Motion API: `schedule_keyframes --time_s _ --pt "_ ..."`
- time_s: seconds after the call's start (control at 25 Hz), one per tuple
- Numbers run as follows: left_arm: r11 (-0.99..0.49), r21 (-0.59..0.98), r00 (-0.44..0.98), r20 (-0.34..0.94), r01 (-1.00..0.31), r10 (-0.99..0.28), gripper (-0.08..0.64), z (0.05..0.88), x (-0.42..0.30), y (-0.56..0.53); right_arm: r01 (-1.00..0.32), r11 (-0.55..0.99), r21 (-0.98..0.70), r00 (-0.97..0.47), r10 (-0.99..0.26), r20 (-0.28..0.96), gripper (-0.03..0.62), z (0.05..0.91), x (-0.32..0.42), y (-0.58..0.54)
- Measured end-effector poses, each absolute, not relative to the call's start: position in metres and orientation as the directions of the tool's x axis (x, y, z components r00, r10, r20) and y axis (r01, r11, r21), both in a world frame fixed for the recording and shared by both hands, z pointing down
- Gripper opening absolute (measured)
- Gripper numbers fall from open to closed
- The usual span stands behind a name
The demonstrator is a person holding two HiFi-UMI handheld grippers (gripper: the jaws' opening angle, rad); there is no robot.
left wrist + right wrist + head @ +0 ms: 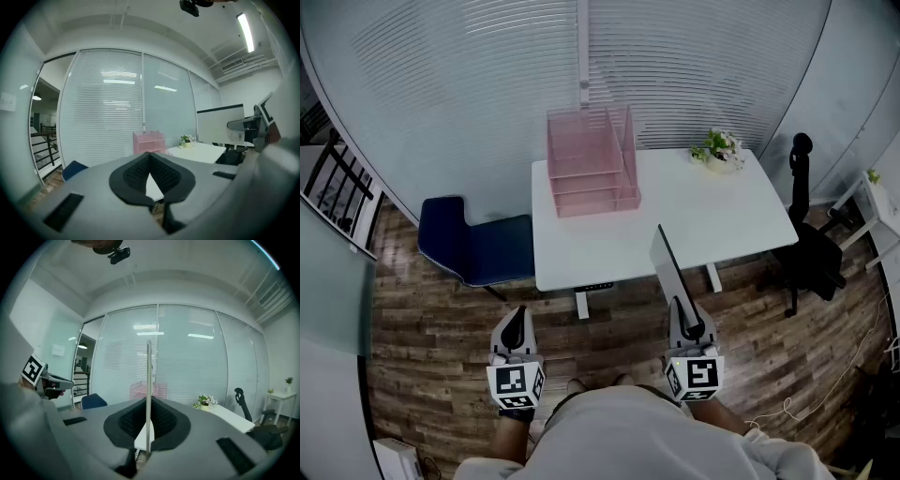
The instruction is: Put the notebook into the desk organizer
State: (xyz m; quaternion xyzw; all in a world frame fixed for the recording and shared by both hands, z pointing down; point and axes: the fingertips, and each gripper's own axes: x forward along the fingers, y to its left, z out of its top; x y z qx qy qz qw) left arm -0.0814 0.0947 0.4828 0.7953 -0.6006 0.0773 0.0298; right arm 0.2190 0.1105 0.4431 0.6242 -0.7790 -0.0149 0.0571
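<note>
**Notebook in the right gripper, organizer well ahead**

The notebook point(667, 264) stands upright between the jaws of the right gripper point(685, 321), which are closed on its lower edge. In the right gripper view it shows only as a thin vertical line point(149, 380), so it is held edge-on. It is over the floor, in front of the near edge of the white desk point(712, 211), well apart from the pink desk organizer point(589, 167) at the far left part of the desk.

The left gripper point(515, 330) hangs low on the other side; its jaws are together and nothing is between them.

I judge the step in hand to be carrying the notebook to the organizer. To do it well, the grip should stay firm, because a thin notebook held by one edge can swing or slip. The person should bring it forward and to the left, keep it upright, and line its edge with one open compartment before lowering it. The small potted plant point(718, 150) at the far right is not in the way.
</note>
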Motion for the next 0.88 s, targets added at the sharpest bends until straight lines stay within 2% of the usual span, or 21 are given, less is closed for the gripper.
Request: schedule_keyframes --time_s 0.6,0.88 --pt "-0.266 -0.045 0.254 0.18 -0.963 -0.95 0.008 0.487 -0.067 0.09 -0.973 0.217 0.079 -0.213 -0.975 0.06 0.021 0.445 0.236 0.102" --pt "-0.23 -0.041 0.217 0.203 -0.972 -0.955 0.008 0.5 -0.05 0.1 -0.962 0.264 0.071 -0.26 -0.964 0.058 0.021 0.452 0.247 0.092"
